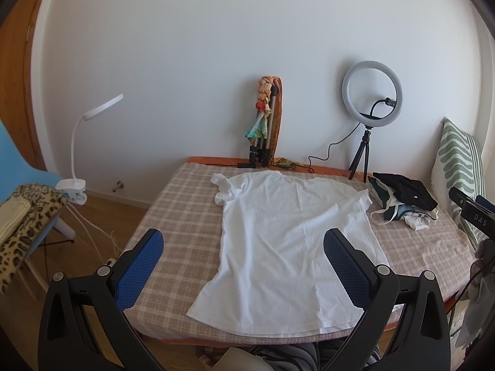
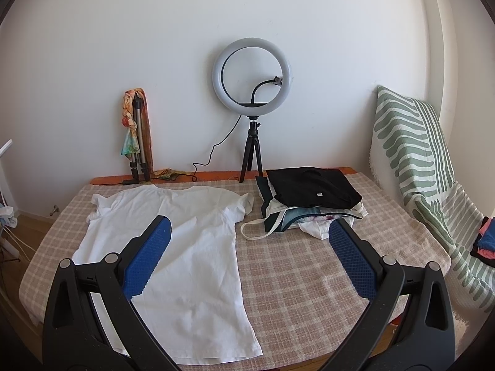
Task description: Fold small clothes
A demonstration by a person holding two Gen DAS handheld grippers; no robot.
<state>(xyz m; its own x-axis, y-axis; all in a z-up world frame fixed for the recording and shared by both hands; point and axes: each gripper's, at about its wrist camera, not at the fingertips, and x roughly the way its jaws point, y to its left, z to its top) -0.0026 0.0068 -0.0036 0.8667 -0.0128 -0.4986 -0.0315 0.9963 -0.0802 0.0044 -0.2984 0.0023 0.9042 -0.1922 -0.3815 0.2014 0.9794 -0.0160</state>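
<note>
Both the left gripper (image 1: 244, 247) and right gripper (image 2: 250, 238) hover wide open and empty over the tabletop (image 2: 294, 266), where the white T-shirt (image 1: 287, 235) lies flat just ahead, looking light and limp, best pinched at hem corners or sleeves.

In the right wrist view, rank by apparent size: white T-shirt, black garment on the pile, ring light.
1. white T-shirt, clearly largest, though also nearest.
2. and 3. black garment and ring light look alike; too close to rank.
</note>
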